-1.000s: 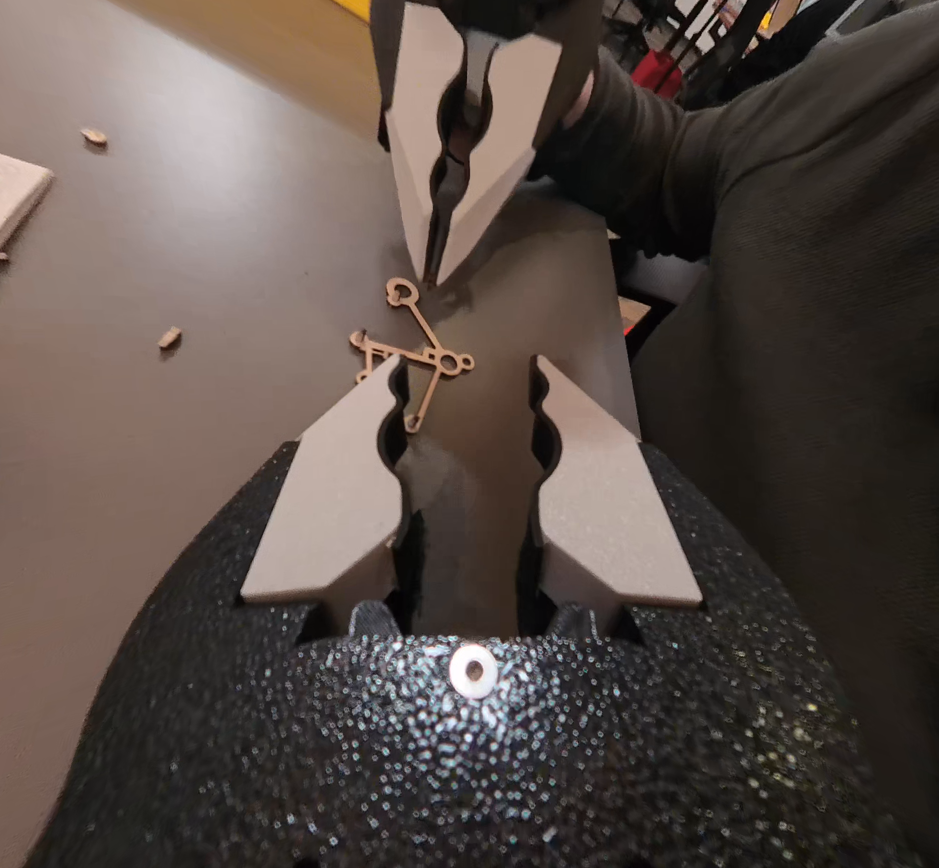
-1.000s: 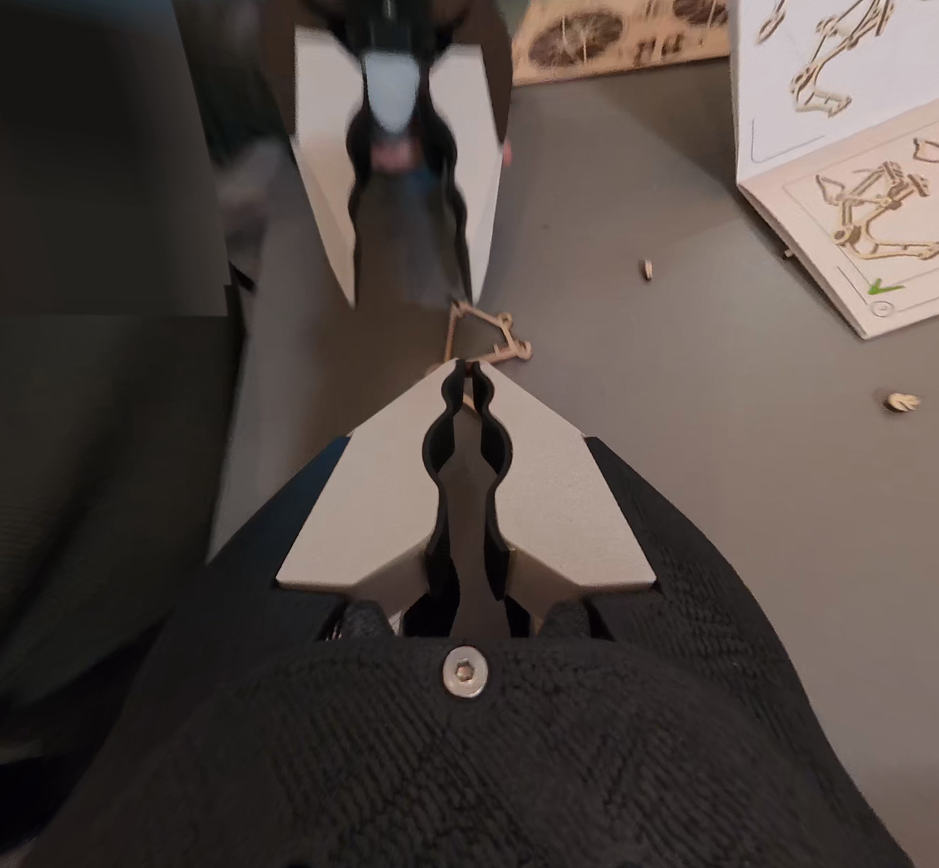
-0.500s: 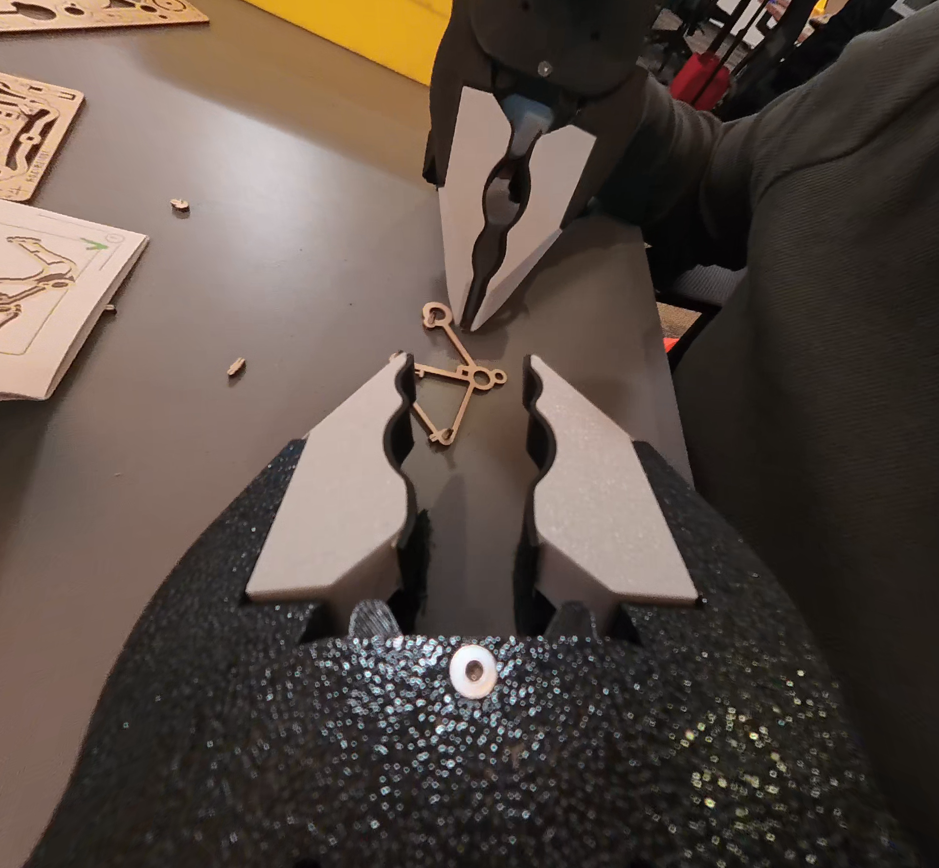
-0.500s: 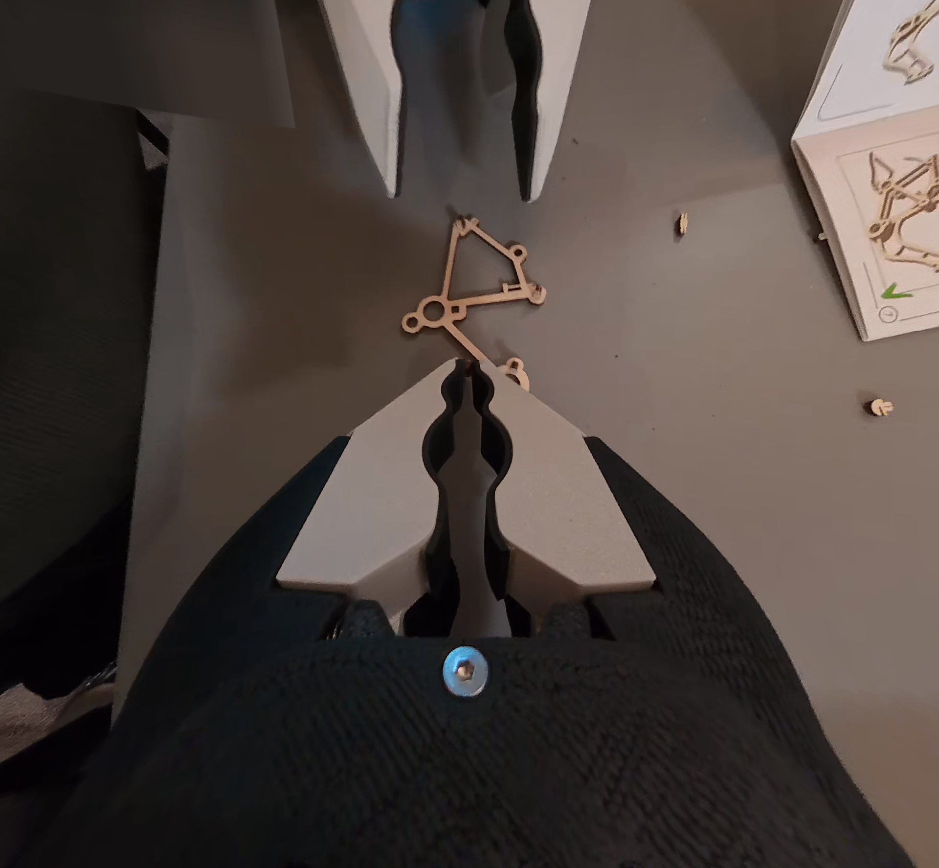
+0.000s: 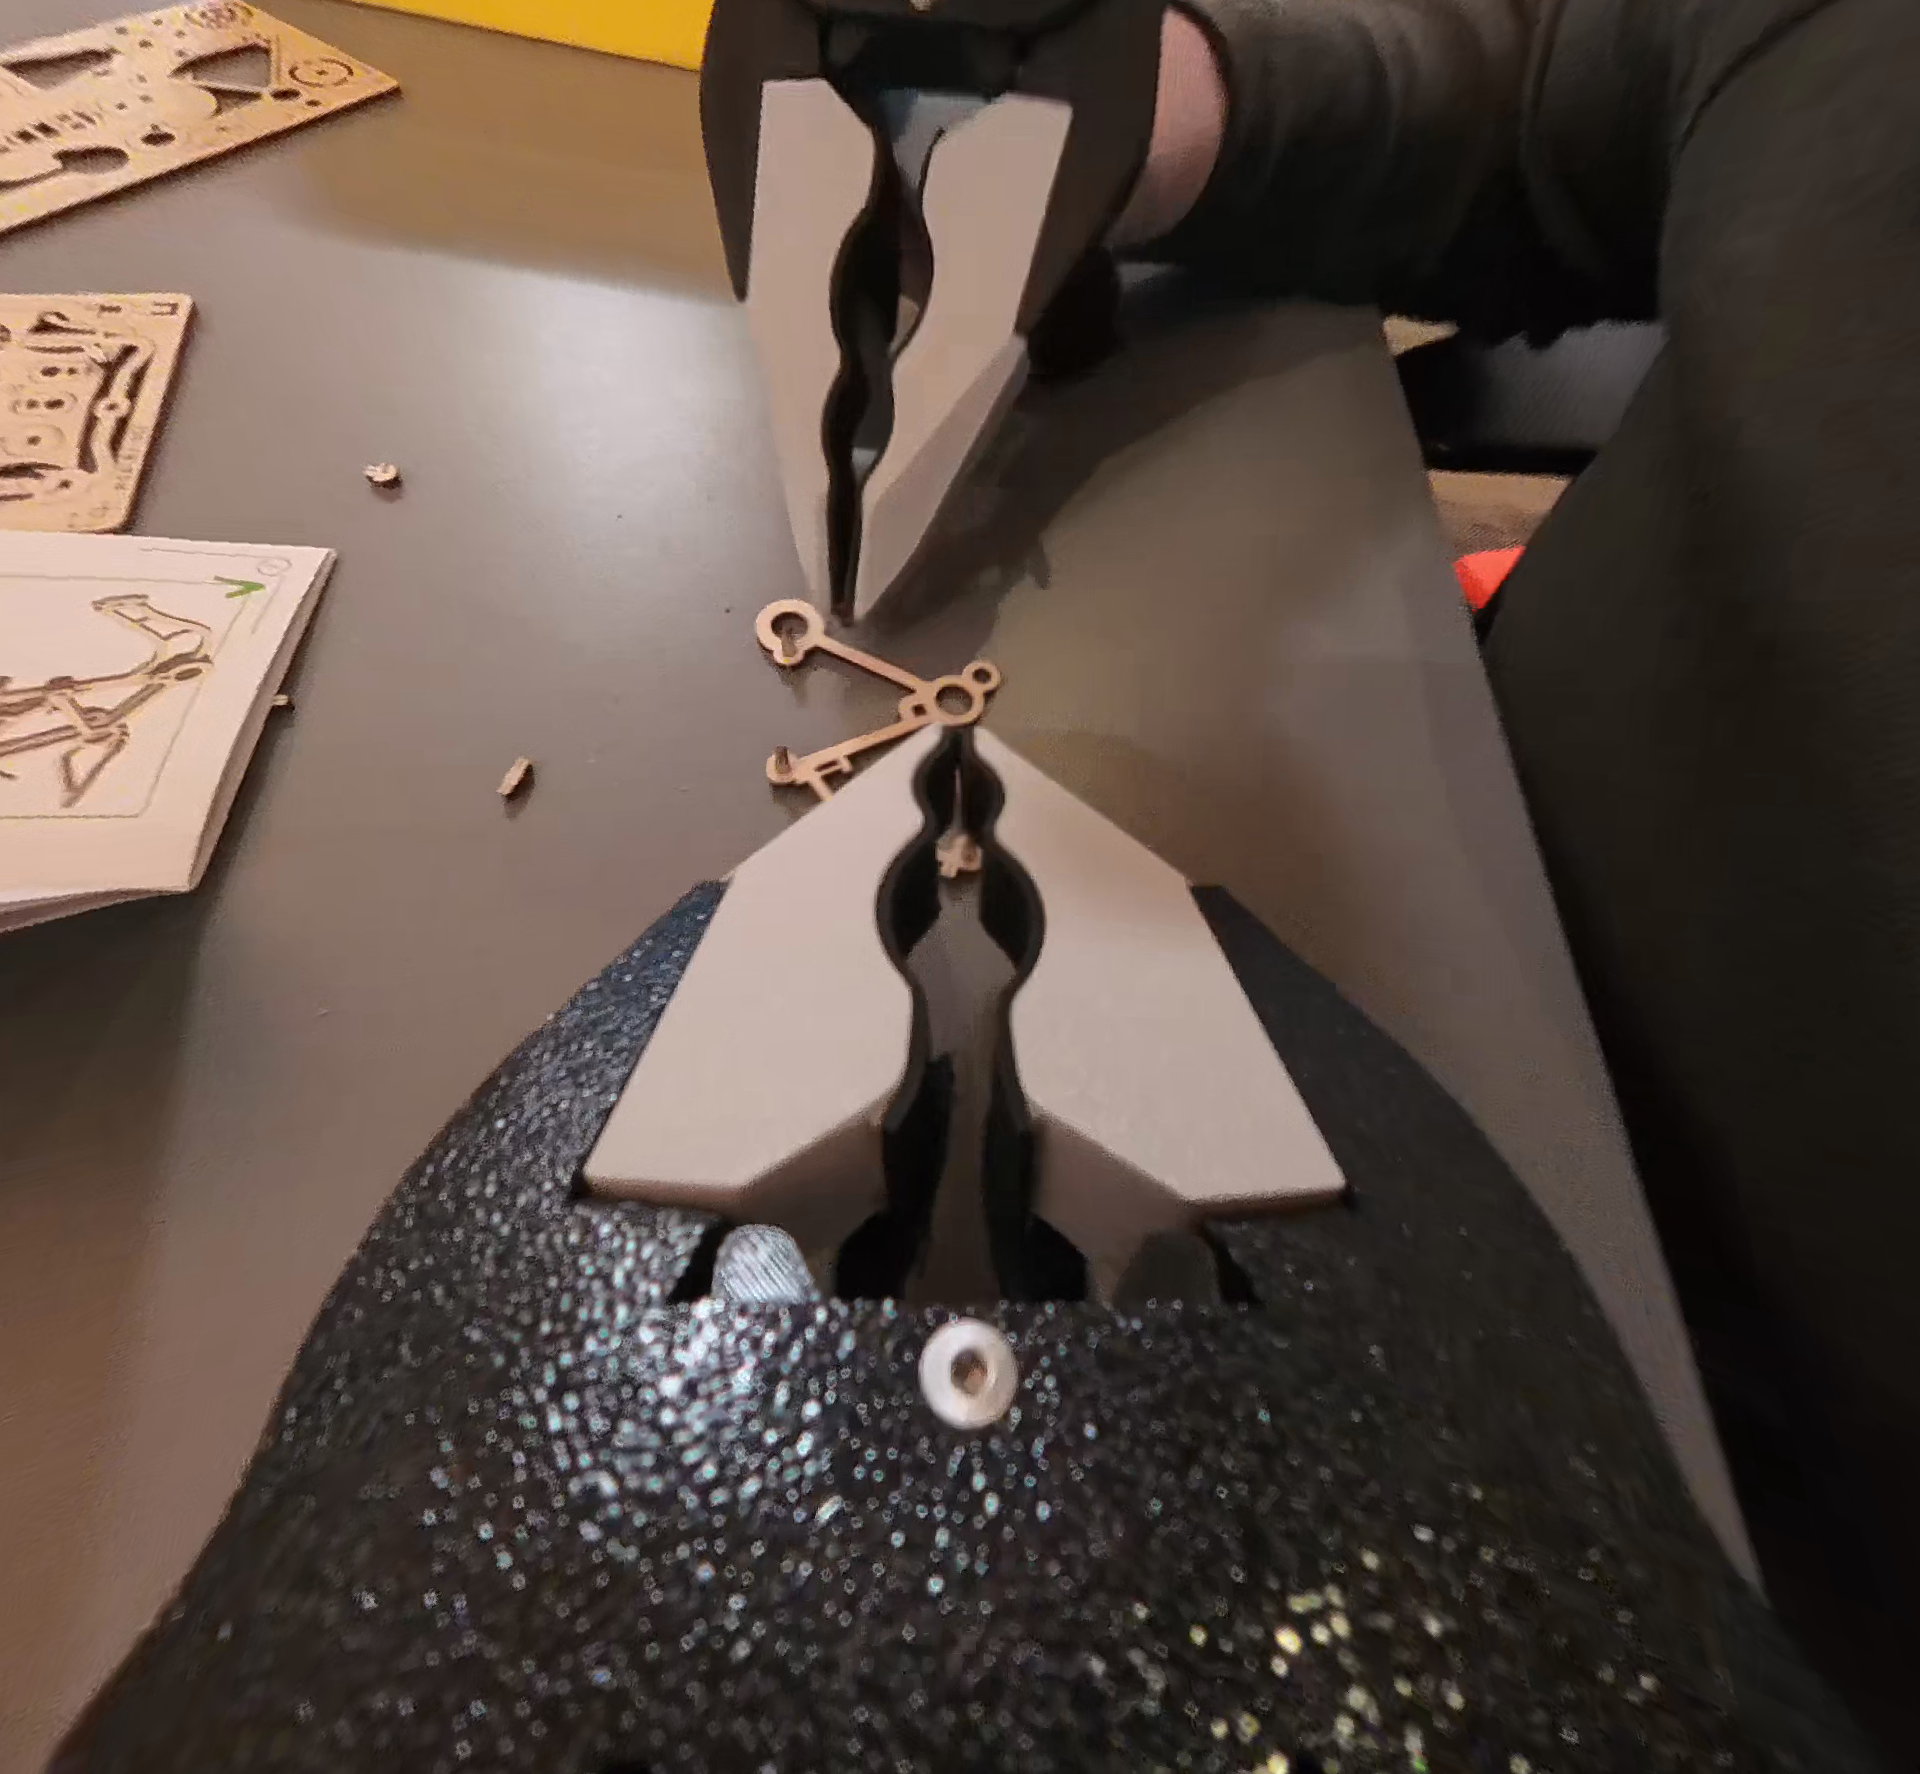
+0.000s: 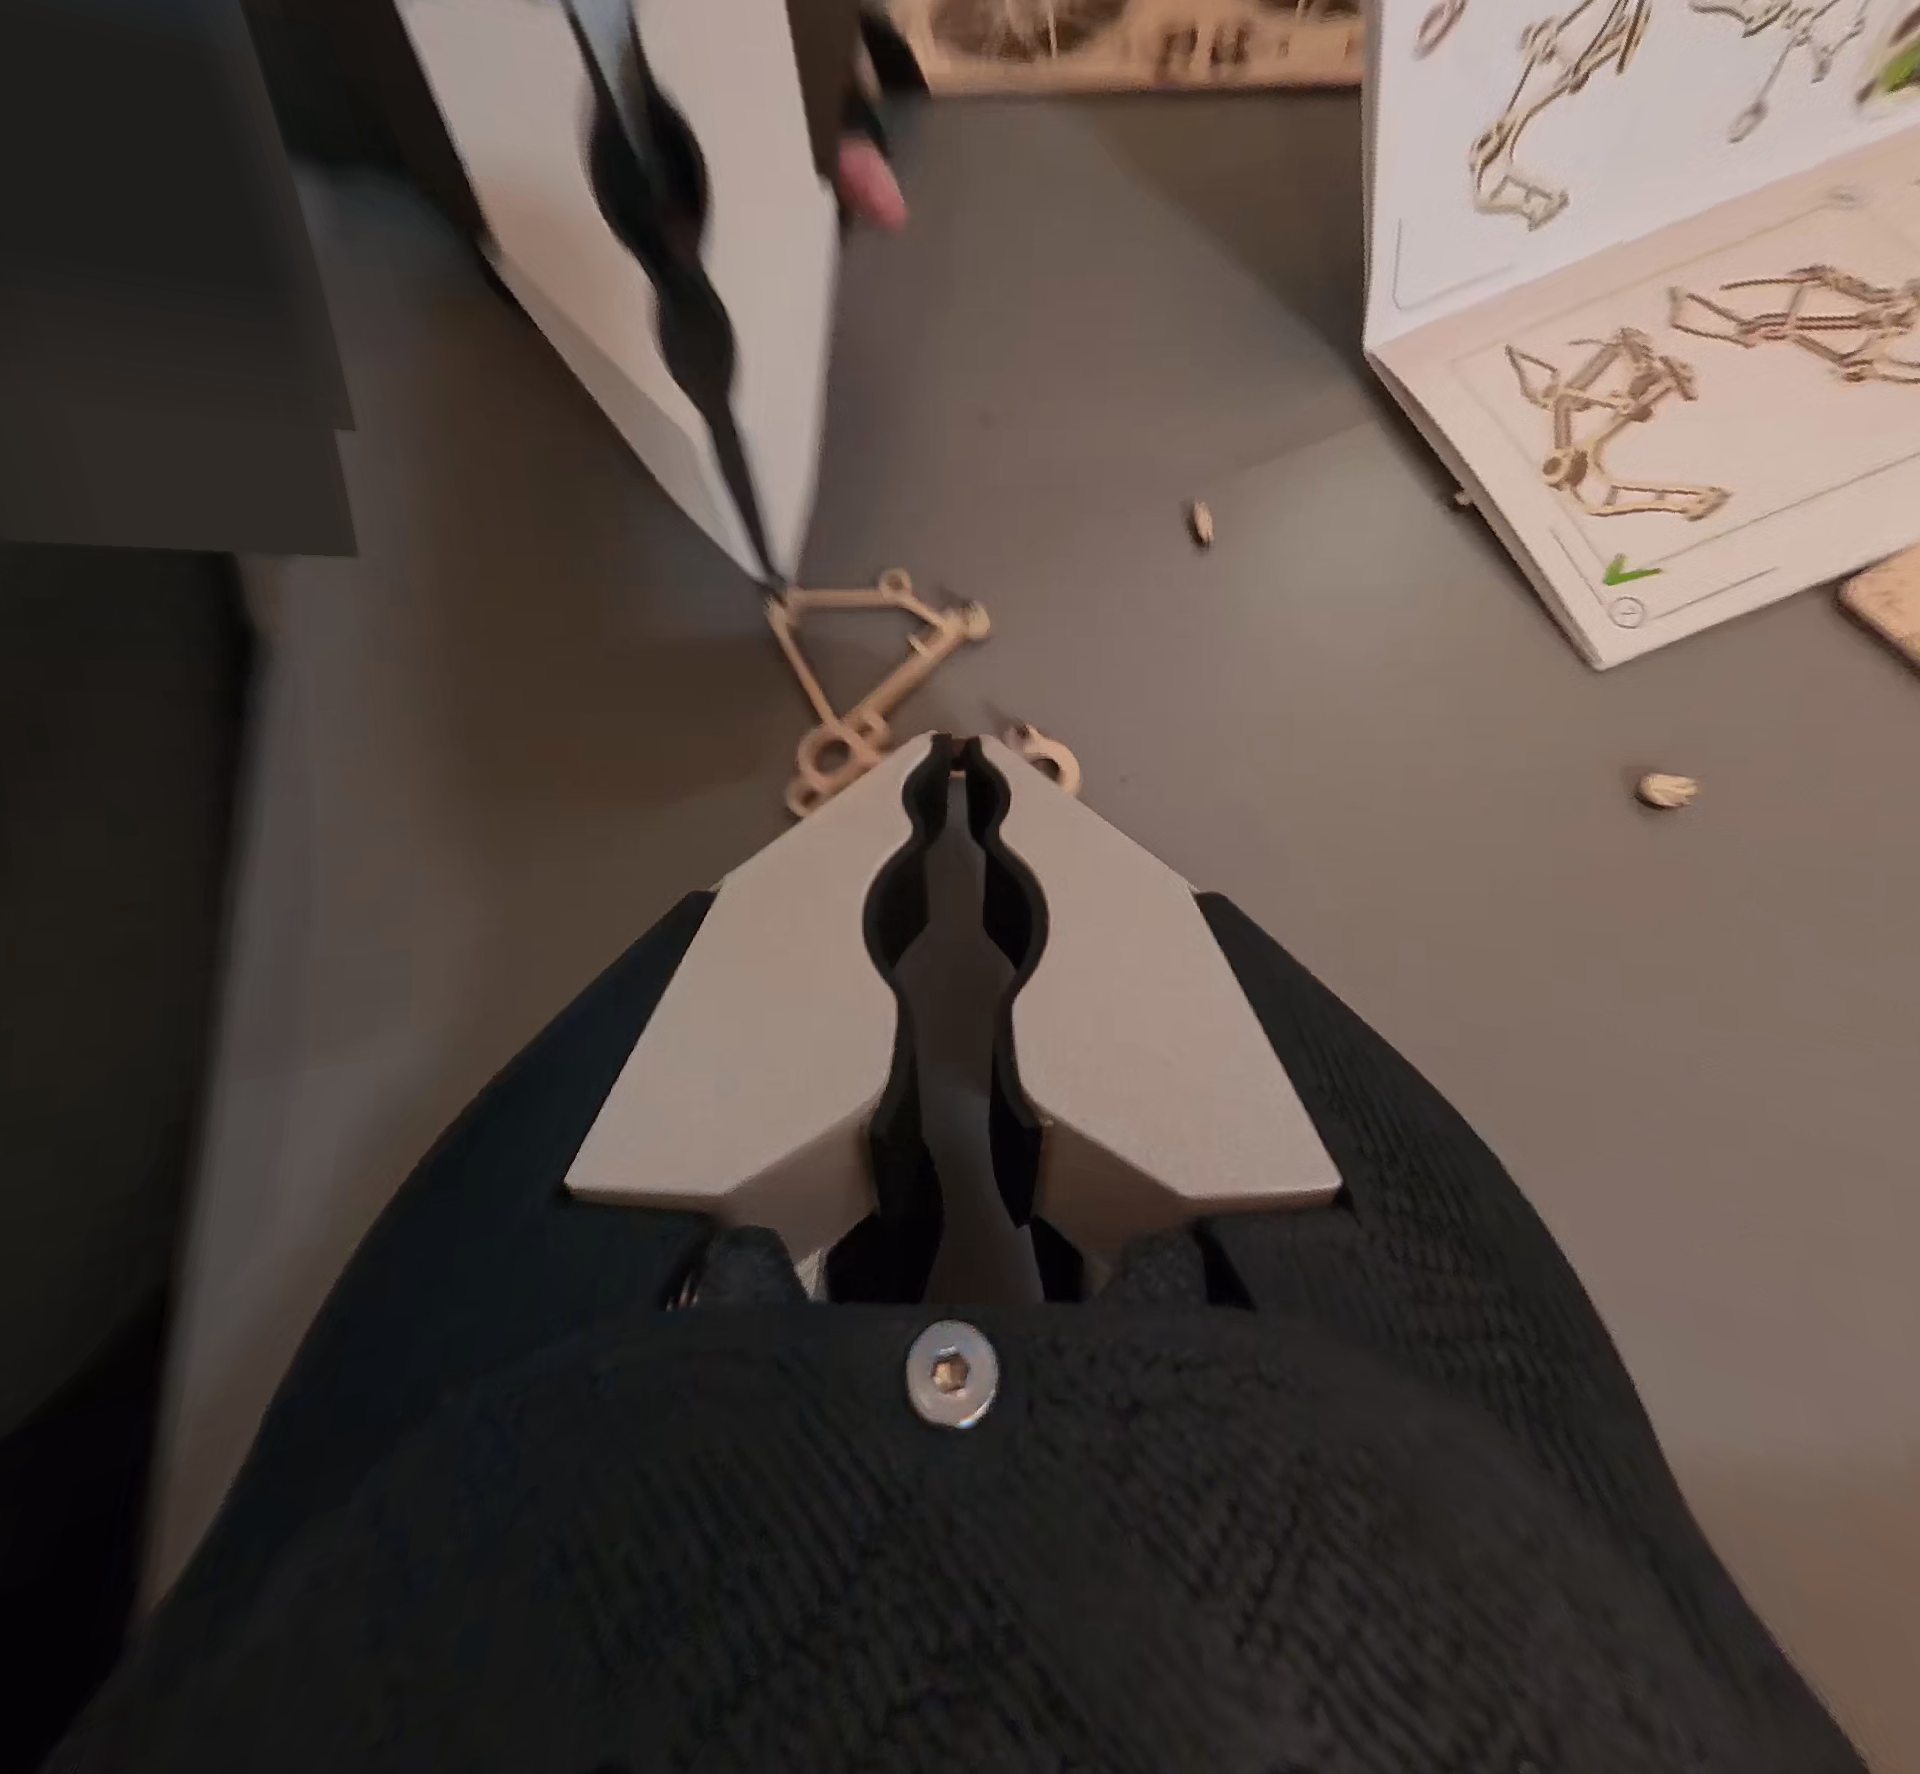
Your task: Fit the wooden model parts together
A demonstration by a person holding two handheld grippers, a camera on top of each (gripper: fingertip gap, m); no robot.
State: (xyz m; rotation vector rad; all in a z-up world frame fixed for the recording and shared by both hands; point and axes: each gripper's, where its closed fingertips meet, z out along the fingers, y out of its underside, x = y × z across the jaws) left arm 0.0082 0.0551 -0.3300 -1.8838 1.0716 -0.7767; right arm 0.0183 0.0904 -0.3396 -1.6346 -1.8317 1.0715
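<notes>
Wooden frame (image 5: 951, 698), a thin triangular lattice with ring joints, lies on the grey table (image 5: 540, 353) at the centre of both views, between the two pairs of tongs.

The left tongs (image 5: 956, 745) are pressed together over one corner of the frame. A thin strut shows edge-on in the slit between the fingers, so they appear to pinch it.

The right tongs (image 6: 956, 748) are also pressed together. Their tips rest just beside the keyhole-shaped end (image 5: 790, 628) of the frame's arm. Whether they carry a small peg cannot be told.

Risks noted:
- The strut is slender. A tight grip or a twist at the corner could snap it or spring a joint.
- The hold sits at one corner only. Pressure from the right tongs at the far end could swing the frame round on the smooth table.
- If a peg is being carried, a slanted entry into the ring could jam it or flick it away among the loose chips (image 5: 514, 776) at centre left.
- Both views are partly blurred, so fine alignment is hard to judge.

A booklet (image 5: 135, 685) and cut sheets (image 5: 156, 103) lie well apart at left and pose no obstruction.
</notes>
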